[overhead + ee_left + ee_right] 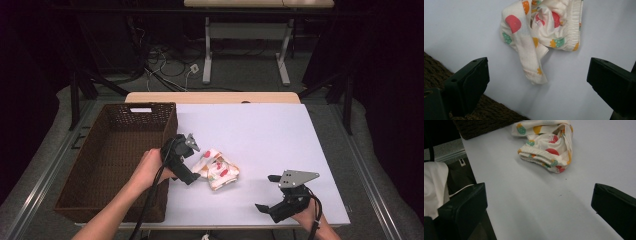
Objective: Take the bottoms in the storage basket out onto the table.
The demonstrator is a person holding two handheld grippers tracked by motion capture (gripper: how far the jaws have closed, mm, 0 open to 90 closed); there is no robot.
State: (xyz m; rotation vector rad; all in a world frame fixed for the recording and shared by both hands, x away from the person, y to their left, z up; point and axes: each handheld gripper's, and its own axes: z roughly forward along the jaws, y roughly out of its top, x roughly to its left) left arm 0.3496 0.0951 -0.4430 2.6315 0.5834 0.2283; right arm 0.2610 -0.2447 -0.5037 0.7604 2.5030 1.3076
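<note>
A crumpled cream cloth [220, 170] with red, green and orange prints lies on the white table top [260, 135], just right of the basket. My left gripper [196, 162] hovers at the cloth's left edge, jaws open wide. In the left gripper view, a loose tail of the cloth [531, 62] reaches down toward the gap of that gripper [537, 69], and neither pad touches it. My right gripper [266, 192] rests near the table's front right, open and empty. In the right gripper view, the cloth [549, 145] lies well ahead of its jaws [539, 195].
A deep brown wicker basket [170, 125] stands at the table's left side, and its rim [439, 67] sits right beside the left jaw. The table's front edge runs close under the right hand. Beyond the table are another desk and floor cables.
</note>
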